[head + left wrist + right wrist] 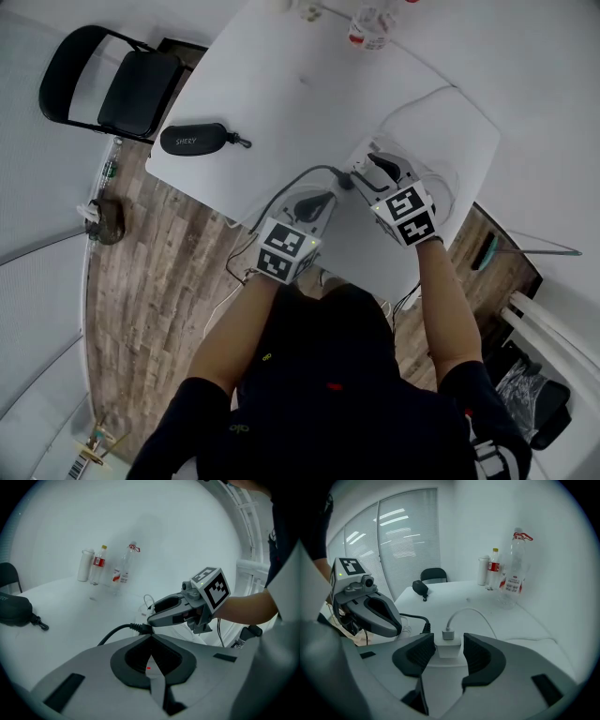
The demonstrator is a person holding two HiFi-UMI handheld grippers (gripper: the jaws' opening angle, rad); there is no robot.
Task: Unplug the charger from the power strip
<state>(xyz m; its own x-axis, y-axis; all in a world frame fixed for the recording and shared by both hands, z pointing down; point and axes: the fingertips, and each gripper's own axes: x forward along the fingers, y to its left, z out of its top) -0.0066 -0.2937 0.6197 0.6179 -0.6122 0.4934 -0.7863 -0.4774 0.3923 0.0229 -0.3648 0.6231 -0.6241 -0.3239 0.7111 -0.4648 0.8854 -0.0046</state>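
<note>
Right gripper (448, 638) jaws stand apart with the white charger (448, 647) between its pads (422, 651), ungripped (cable (467, 609) leading off ahead); operator should likely clamp its flat sides squarely, then draw straight out.

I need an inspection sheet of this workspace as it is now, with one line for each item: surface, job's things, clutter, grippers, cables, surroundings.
Surface: white table, no spills seen.
Job's things: white charger stands upright on the power strip, which is mostly hidden.
Clutter: black glasses case; clear bottle, red-label bottle and white cup at the far edge.
Grippers: right gripper open, one jaw on each side of the charger; left gripper shut, close beside it.
Cables: white cable leaves the charger's top; black cable runs toward the strip.
Surroundings: black folding chair, wooden floor, window blinds.
</note>
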